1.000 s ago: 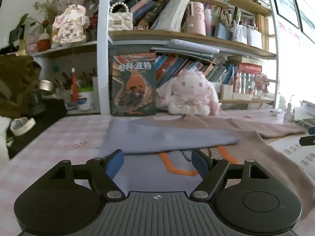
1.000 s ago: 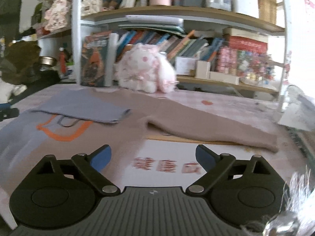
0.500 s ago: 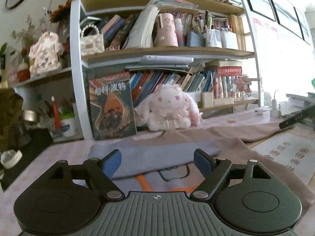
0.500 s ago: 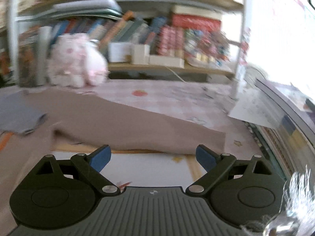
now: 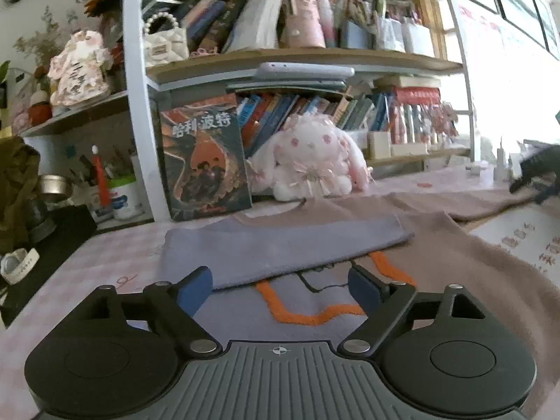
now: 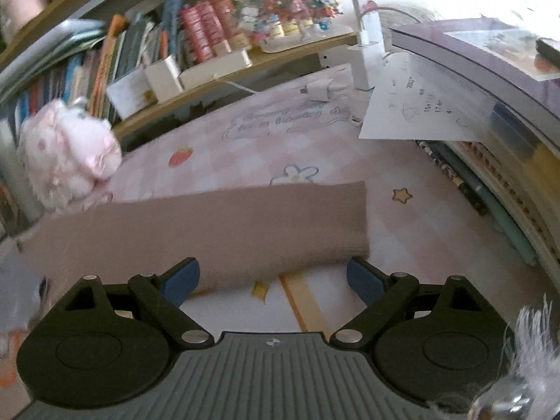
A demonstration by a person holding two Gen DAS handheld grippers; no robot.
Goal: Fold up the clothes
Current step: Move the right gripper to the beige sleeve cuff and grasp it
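Observation:
A sweater lies flat on the pink checked table, part grey-blue with an orange outline (image 5: 301,315), part taupe (image 5: 465,259). Its grey-blue sleeve (image 5: 280,248) is folded across the body. The taupe sleeve (image 6: 224,231) stretches out to the right, its cuff end (image 6: 353,217) lying flat. My left gripper (image 5: 280,288) hovers open above the sweater's grey-blue front, holding nothing. My right gripper (image 6: 273,280) is open just above the taupe sleeve near its cuff; it shows as a dark shape (image 5: 535,175) at the far right of the left wrist view.
A bookshelf (image 5: 301,59) stands behind the table with a pink plush rabbit (image 5: 311,164) and a standing book (image 5: 203,157) in front. Papers (image 6: 416,105) and stacked books (image 6: 497,147) line the right edge. Dark items (image 5: 42,224) sit at the left.
My right gripper has swung right along the taupe sleeve and now tilts down over its cuff end. My left gripper has shifted slightly over the sweater's front. Both stay open.

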